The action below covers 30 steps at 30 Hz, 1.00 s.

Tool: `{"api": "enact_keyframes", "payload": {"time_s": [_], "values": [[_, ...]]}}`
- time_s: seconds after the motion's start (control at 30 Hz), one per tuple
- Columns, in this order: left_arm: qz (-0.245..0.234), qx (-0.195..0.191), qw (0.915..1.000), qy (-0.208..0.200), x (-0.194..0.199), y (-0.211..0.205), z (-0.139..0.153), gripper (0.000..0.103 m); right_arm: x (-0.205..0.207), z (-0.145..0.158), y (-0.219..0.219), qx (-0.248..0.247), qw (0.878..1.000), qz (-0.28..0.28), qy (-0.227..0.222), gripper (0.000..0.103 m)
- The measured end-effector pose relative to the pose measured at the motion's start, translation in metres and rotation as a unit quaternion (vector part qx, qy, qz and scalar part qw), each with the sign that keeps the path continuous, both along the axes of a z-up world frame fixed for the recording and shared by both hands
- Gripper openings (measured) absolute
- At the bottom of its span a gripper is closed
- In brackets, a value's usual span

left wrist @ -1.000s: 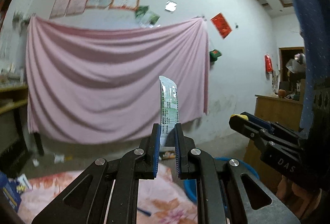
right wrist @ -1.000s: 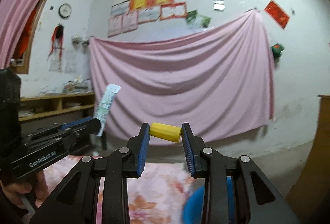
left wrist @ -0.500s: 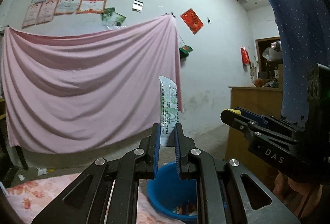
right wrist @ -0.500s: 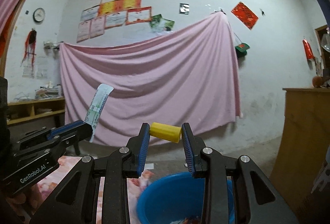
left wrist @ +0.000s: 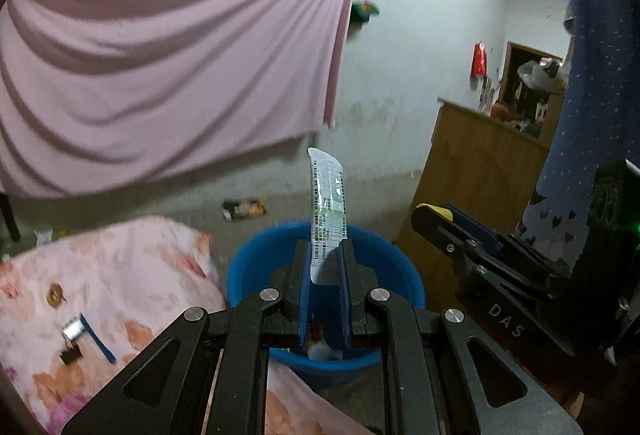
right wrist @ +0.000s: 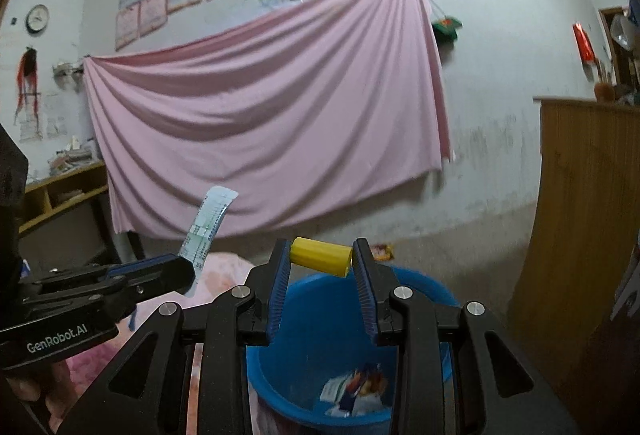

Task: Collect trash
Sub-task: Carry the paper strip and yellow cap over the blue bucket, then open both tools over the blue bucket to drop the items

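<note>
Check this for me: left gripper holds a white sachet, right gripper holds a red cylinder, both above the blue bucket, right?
Not quite: the cylinder in the right gripper is yellow, as the right wrist view shows. The left gripper does hold the white sachet, both above the blue bucket.

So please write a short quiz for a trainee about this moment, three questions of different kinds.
1. What does the left claw hold?
2. True or false: the blue bucket is empty.
3. The right claw holds: A a yellow cylinder, B a red cup, C nothing.

Key:
1. A thin white and green sachet, standing upright between the fingers.
2. False: wrappers lie on its bottom.
3. A
</note>
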<state>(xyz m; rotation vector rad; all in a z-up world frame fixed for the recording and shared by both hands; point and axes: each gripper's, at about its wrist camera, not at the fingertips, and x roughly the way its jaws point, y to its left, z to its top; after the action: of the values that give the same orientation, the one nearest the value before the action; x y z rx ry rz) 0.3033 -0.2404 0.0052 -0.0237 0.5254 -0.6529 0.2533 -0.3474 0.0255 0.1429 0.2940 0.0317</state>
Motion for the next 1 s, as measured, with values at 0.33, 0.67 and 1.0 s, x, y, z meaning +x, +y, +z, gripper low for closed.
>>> {"api": "enact_keyframes", "payload": {"time_s": [0.33, 0.67, 1.0], "values": [[0.015, 0.008, 0.9962, 0.086, 0.027, -0.003, -0.006, 0.011, 0.020, -0.017, -0.016, 0.038, 0.997, 0.006, 0.067, 0.030], [0.032, 0.003, 0.9939, 0.105, 0.031, 0.007, -0.009, 0.022, 0.025, -0.019, -0.022, 0.050, 0.995, 0.003, 0.088, 0.032], [0.067, -0.012, 0.9953, 0.069, 0.015, 0.049, 0.008, 0.022, 0.017, 0.003, -0.006, 0.036, 0.997, 0.015, 0.067, 0.033]]}}
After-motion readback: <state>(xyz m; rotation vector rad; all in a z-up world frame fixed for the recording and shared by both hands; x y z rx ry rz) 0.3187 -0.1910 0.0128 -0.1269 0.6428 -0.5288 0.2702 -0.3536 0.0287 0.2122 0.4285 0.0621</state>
